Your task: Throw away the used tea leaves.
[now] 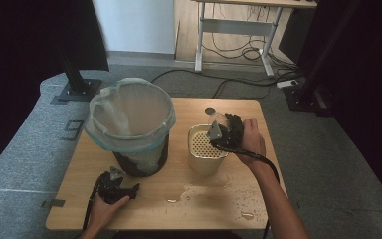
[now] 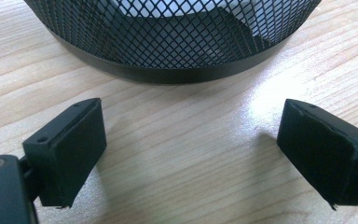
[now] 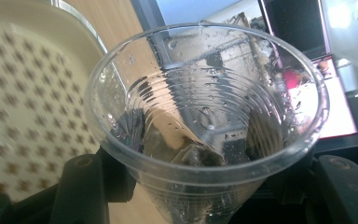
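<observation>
Clear thin plastic makes up the cup [image 3: 205, 126], ribbed round its wall and beaded with water drops, and the right gripper [image 1: 225, 133] has it clamped low on the body, one black jaw on each side, as the right gripper view shows through the wall. A cup like this looks very light and soft-walled: I judge a hard squeeze would buckle it, and the wet surface could let it slide, so the ribbed lower body, where it is now held, seems the sounder place, not the flexible rim. Little or no liquid seems to be left inside, though I cannot be sure.

Its long axis runs from base to mouth, and it is tilted well off upright: the open mouth faces the camera on the gripper, with the base angled away toward the room beyond. From the high view the cup sits above the far rim of the cream perforated container [image 1: 206, 149], which stands right of centre on the desk [image 1: 179, 209].

Spilled water [image 1: 214, 196] lies along the near right part of the desk. The left gripper [image 1: 115, 186] rests near the near left edge, its jaws wide apart and empty, just in front of the black mesh bin [image 2: 168, 46] lined with a clear bag [image 1: 129, 117].
</observation>
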`<act>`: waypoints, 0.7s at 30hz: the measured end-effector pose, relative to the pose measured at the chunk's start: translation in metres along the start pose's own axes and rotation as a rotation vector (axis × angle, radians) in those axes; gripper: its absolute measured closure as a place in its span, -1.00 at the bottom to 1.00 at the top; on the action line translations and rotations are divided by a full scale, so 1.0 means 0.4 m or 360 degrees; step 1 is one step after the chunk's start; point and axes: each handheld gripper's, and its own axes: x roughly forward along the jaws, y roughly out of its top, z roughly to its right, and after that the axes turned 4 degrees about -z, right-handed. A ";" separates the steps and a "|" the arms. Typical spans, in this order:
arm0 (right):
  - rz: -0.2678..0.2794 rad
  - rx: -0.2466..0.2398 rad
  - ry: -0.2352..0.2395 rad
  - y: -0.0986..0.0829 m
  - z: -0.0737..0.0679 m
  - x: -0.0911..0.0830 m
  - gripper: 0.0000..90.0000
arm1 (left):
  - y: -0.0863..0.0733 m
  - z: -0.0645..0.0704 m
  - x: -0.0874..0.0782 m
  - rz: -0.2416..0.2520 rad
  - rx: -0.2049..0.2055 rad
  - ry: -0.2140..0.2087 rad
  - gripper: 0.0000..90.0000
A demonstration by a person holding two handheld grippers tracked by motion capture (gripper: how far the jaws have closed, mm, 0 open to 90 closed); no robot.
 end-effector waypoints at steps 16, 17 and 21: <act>-0.0230 -0.0789 -0.0297 0.006 -0.040 0.035 -0.14 | 0.000 0.000 0.000 -0.0002 0.0000 -0.0001 -0.83; -0.0232 -0.0833 -0.0312 0.006 -0.042 0.036 -0.14 | 0.000 0.000 0.000 -0.0002 0.0001 -0.0001 -0.83; -0.0248 -0.0995 -0.0352 0.011 -0.048 0.035 -0.13 | 0.000 0.000 0.000 0.0001 -0.0002 -0.0002 -0.83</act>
